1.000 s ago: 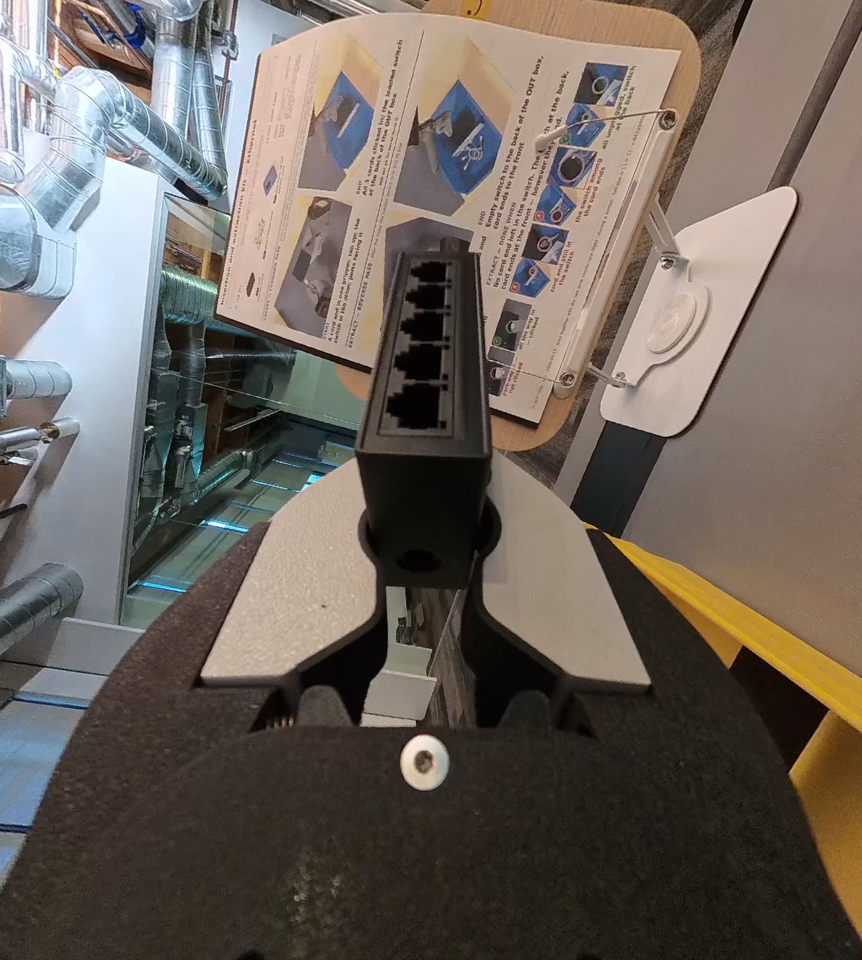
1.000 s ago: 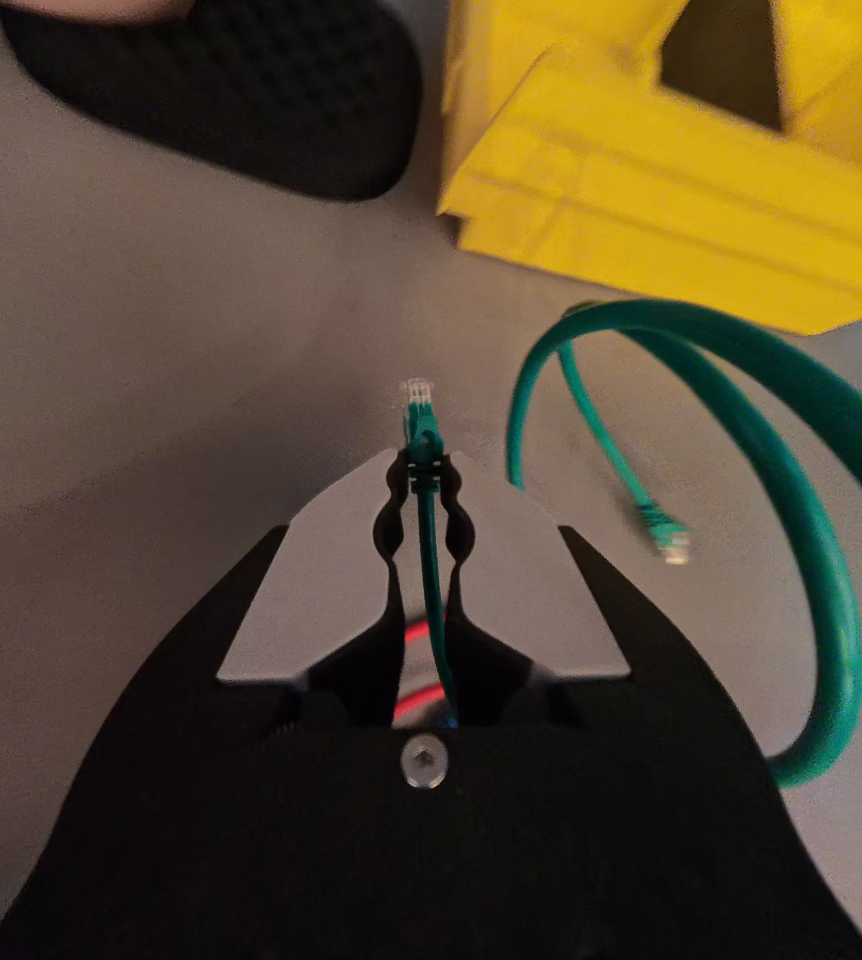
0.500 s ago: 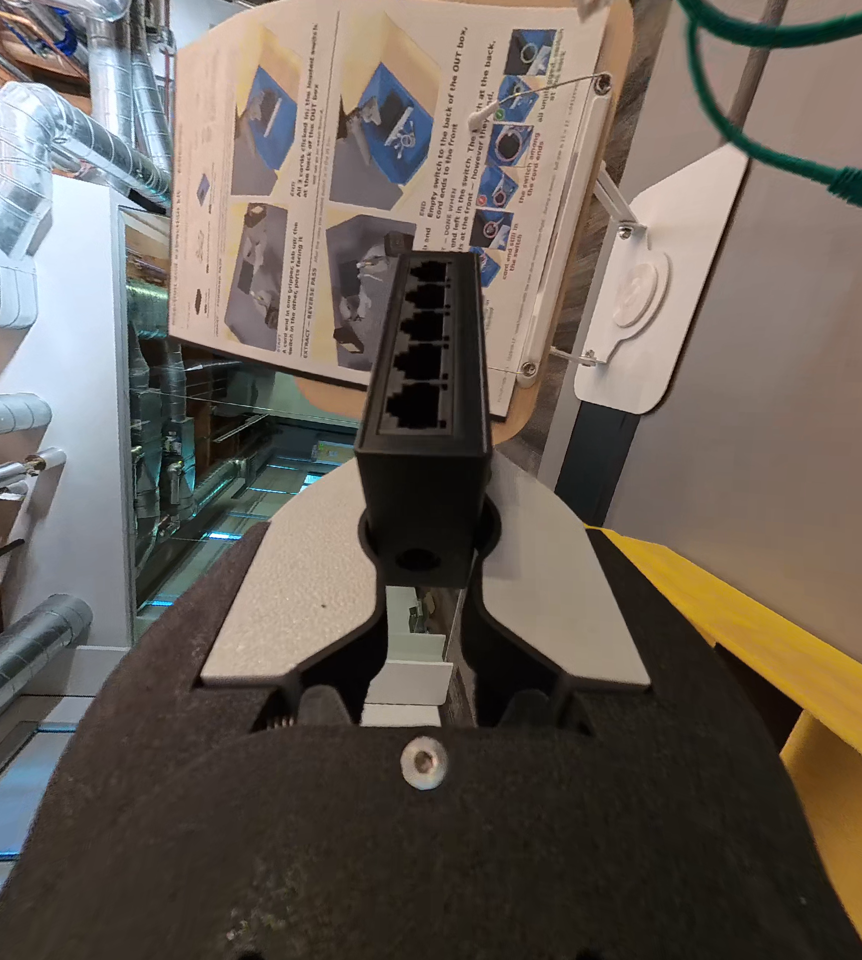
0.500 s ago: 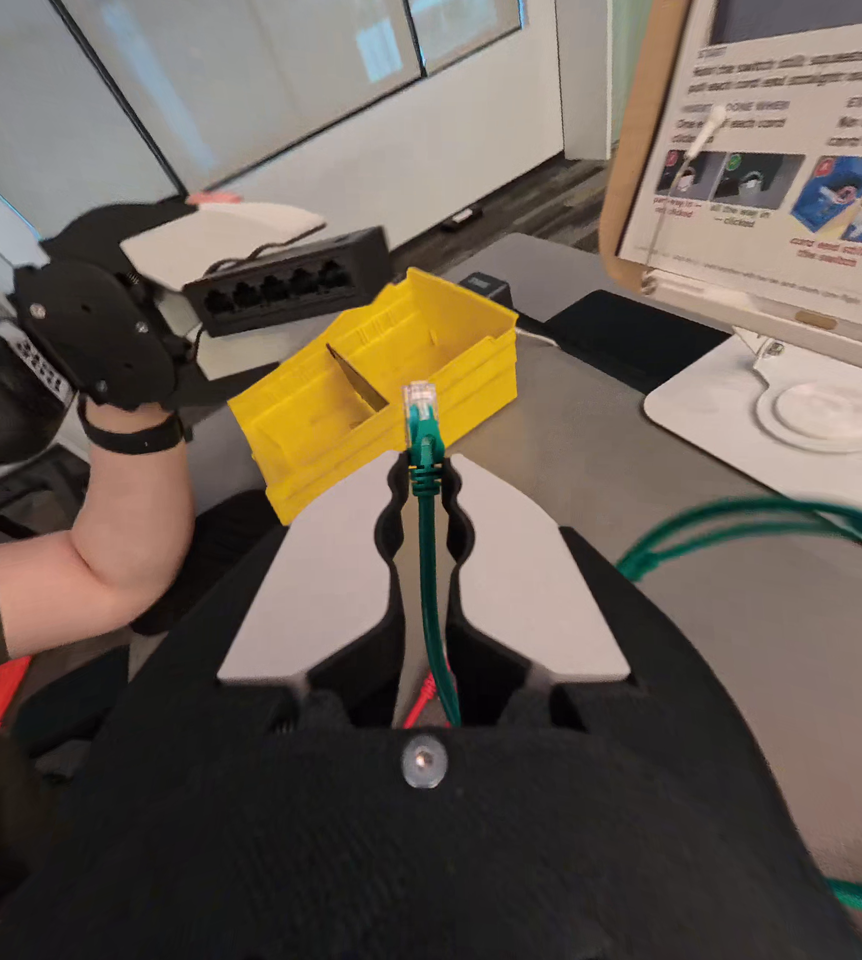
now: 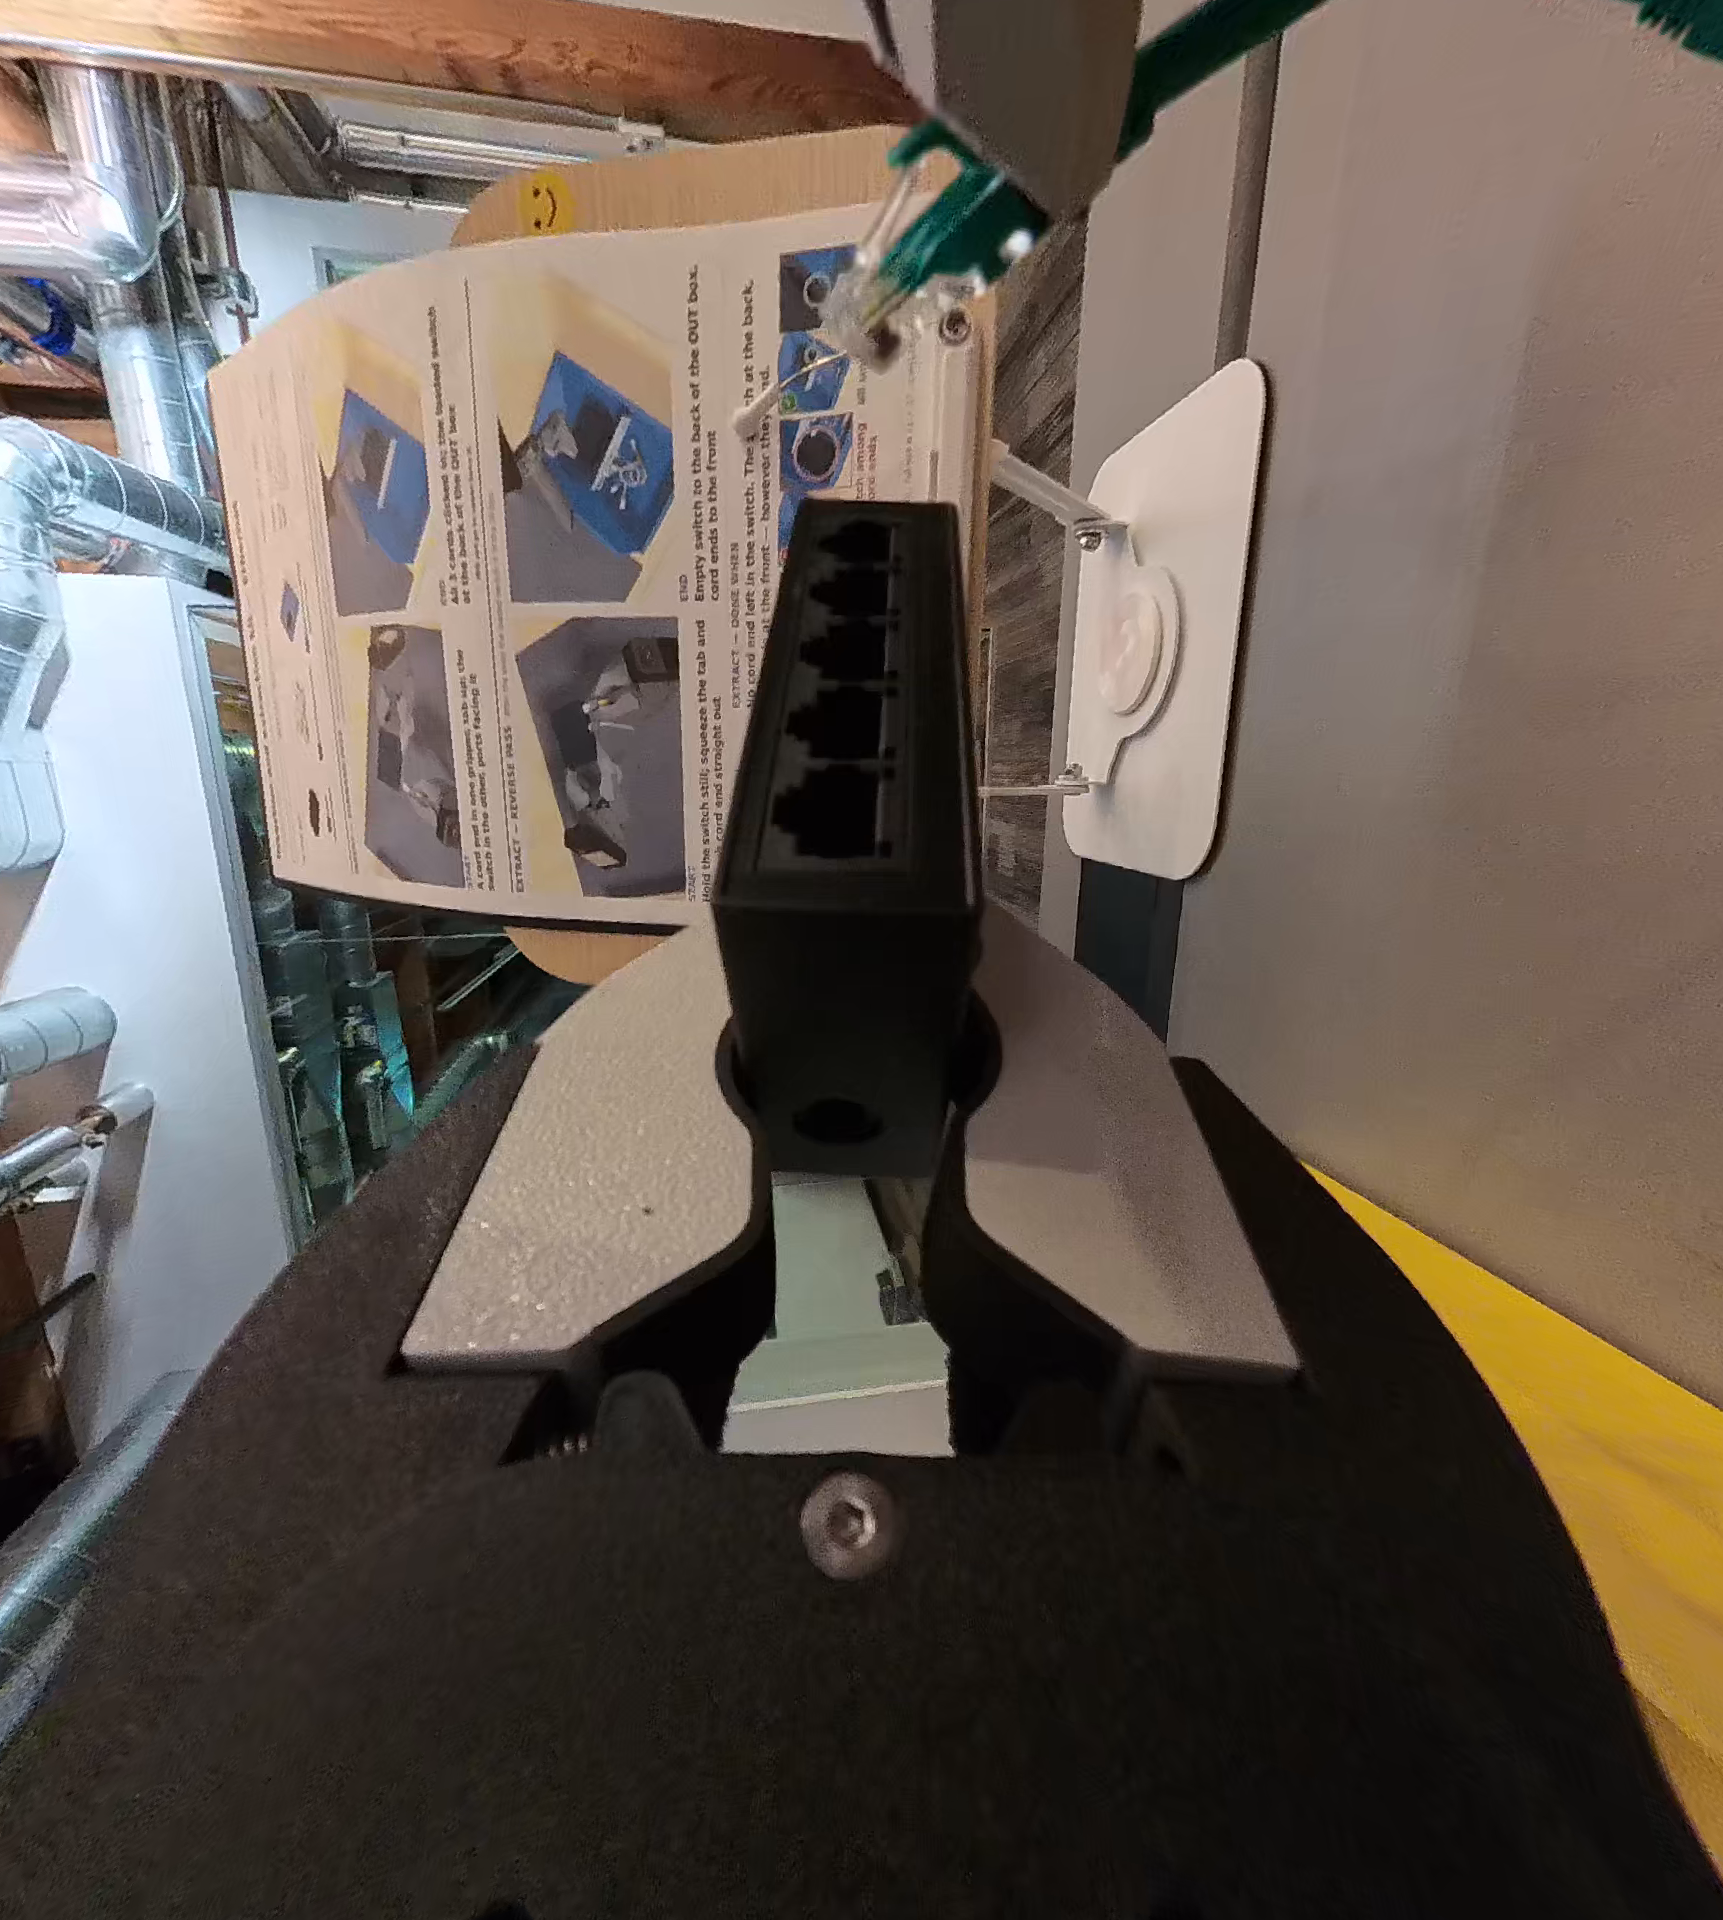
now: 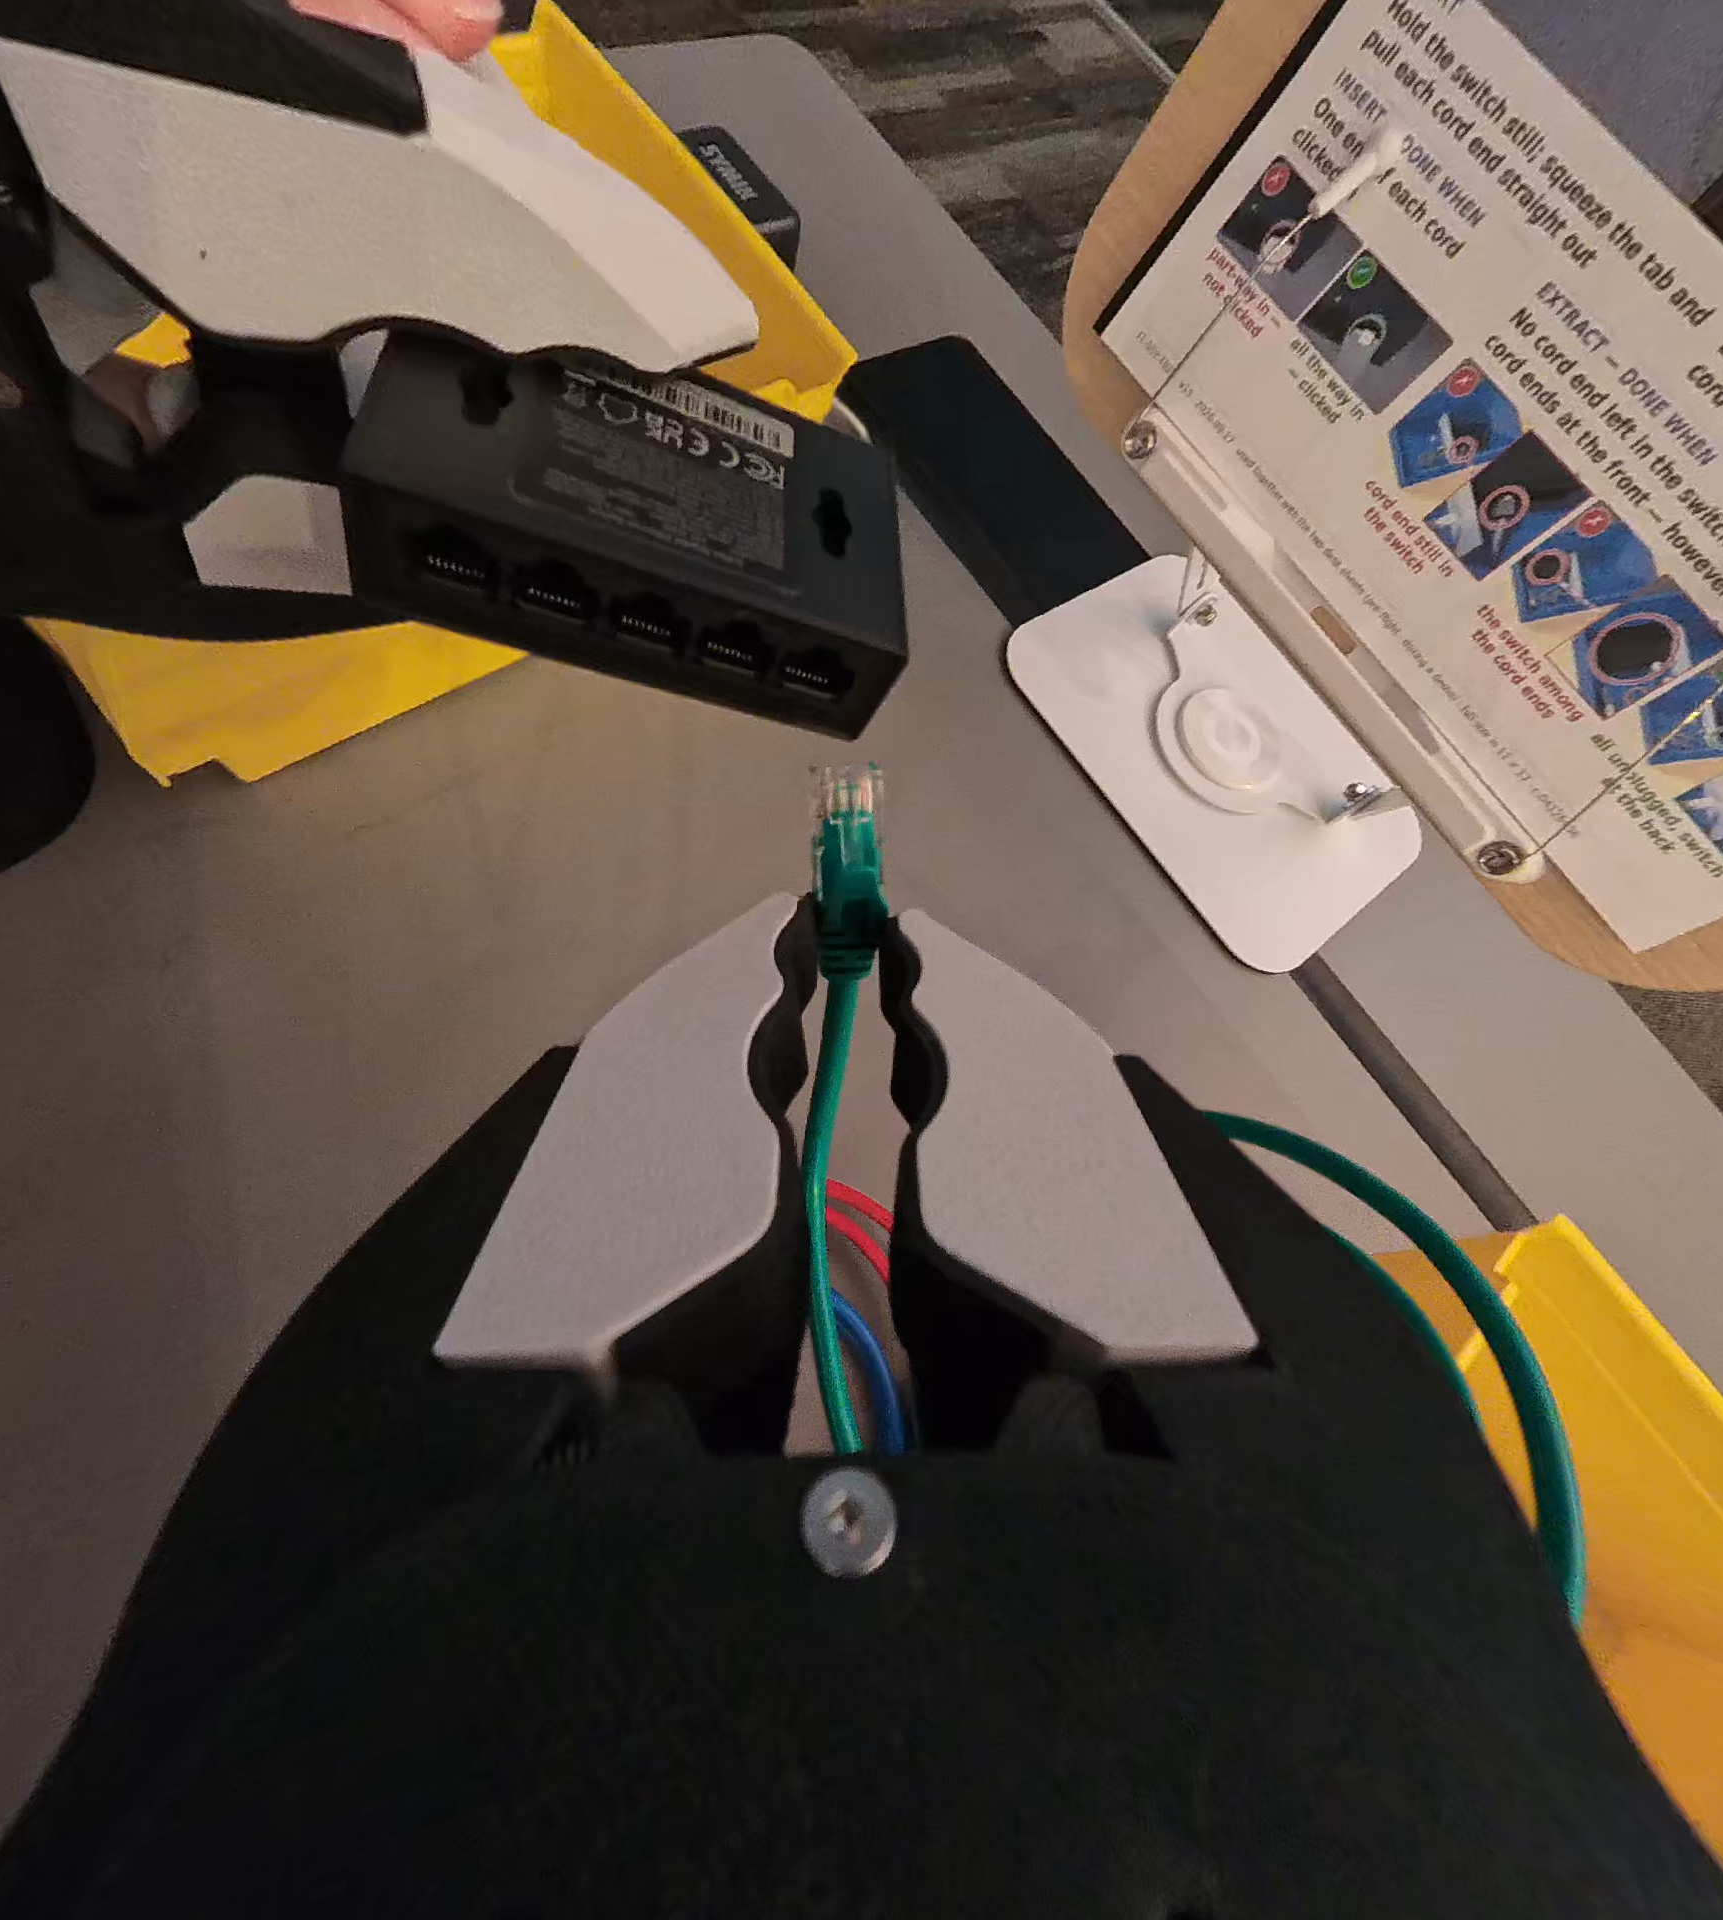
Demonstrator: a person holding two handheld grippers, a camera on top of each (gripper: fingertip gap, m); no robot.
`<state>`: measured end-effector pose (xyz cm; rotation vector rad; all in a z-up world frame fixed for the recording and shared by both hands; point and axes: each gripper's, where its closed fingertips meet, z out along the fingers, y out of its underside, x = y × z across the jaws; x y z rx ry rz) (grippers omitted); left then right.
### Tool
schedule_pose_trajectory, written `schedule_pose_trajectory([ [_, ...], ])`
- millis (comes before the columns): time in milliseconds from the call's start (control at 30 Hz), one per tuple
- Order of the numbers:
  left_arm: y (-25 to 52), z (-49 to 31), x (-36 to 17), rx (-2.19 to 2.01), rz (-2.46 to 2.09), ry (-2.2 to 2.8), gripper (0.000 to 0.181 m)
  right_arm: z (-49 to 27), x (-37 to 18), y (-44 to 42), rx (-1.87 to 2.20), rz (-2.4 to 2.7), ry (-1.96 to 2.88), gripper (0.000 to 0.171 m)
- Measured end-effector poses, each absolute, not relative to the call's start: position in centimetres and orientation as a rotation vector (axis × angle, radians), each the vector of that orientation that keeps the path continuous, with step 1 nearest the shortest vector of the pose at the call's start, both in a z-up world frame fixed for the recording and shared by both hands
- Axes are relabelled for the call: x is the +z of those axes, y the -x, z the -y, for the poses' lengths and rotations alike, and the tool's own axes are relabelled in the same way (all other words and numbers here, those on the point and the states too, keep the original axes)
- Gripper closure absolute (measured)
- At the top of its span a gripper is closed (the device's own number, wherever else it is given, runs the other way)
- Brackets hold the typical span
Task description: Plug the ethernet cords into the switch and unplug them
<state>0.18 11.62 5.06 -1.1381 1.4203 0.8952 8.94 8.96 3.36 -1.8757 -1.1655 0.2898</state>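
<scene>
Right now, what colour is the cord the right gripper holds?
Green cord, with a clear plug; right wrist view shows it best.

A printed instruction sheet [image 6: 1522, 416], lettered in black and red, stands ahead and right of the right gripper [image 6: 849, 914]. Ahead and left, a printed label [image 6: 670, 436] covers the switch [image 6: 628, 582] underside.

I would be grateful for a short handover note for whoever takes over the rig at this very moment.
Left gripper: shut on the black switch, held in the air above the grey table, ports facing the right gripper.
Right gripper: shut on the green cord just behind its clear plug, tip pointing at the switch, a short gap away.
Done: both parts picked up and roughly lined up. All five ports look empty.
Left: plug in the green cord; red and blue cords wait under the right gripper; then unplug them all.
</scene>
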Motion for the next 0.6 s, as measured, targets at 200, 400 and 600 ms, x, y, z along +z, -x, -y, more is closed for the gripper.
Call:
schedule_pose_trajectory([
  [200, -0.9, -11.5, 4.1, 0.950, -1.480, 1.106, 0.152, -8.8, 2.2, -9.0, 0.296, 1.189, 1.941, 0.159],
  [400, -1.5, -11.6, 3.1, 0.983, -1.526, 1.081, 0.152, -9.0, 0.5, -8.9, 0.299, 1.209, 2.016, 0.159],
  [600, -2.1, -11.7, 2.0, 1.047, -1.591, 1.032, 0.152, -9.1, -0.9, -9.2, 0.334, 1.224, 2.091, 0.159],
])
